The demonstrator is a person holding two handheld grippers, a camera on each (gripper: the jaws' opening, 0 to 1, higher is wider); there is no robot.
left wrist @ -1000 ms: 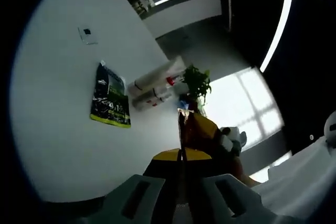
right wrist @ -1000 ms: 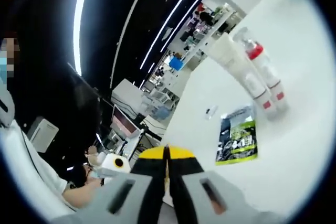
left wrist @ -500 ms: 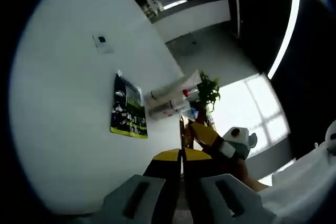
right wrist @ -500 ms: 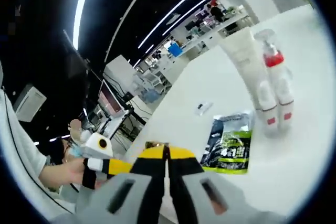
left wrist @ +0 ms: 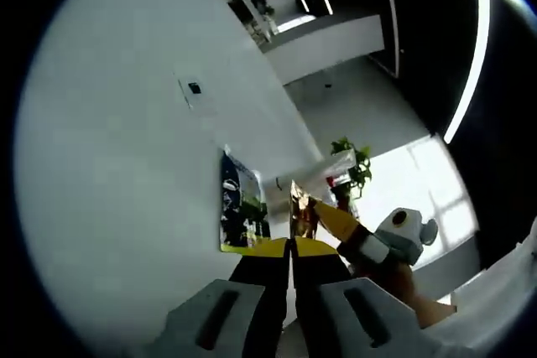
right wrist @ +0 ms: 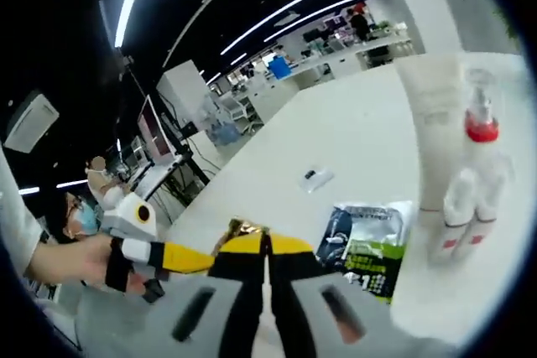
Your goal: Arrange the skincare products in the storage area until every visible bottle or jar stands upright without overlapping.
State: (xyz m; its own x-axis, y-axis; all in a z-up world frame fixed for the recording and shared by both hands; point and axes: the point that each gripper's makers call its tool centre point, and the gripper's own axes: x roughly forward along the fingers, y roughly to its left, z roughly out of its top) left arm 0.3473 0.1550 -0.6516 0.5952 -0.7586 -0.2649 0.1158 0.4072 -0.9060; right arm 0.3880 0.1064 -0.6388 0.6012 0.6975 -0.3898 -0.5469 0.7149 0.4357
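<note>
On the white bench [right wrist: 352, 136], toward its far right edge in the right gripper view, the skincare products stand grouped together: a tall white tube [right wrist: 435, 123] upright, and just beside it a clear pump bottle [right wrist: 480, 136] with a red collar, also upright. At the foot of these two are two small white bottles [right wrist: 464, 211] with red bands near the base, side by side and touching or nearly so. Just left of the white tube's base a dark sachet [right wrist: 367, 245] with green and white print lies flat on the bench. Further left of the sachet and well apart from it, a small flat white tag [right wrist: 315, 177] rests on the bench top.

The left gripper view shows the same sachet [left wrist: 241, 214] lying flat, with the white tube [left wrist: 317, 175] just beyond it and the tag [left wrist: 194, 90] well away across the bare bench [left wrist: 117, 165]. A potted green plant [left wrist: 359, 165] stands behind the tube, off the bench.

The right gripper [right wrist: 267, 245] has its yellow-tipped jaws pressed together with nothing between them, hovering short of the sachet. The left gripper [left wrist: 290, 249] likewise has its jaws closed flat against each other, empty. Each gripper also shows in the other's view, held by a person's hand [right wrist: 71, 259].
</note>
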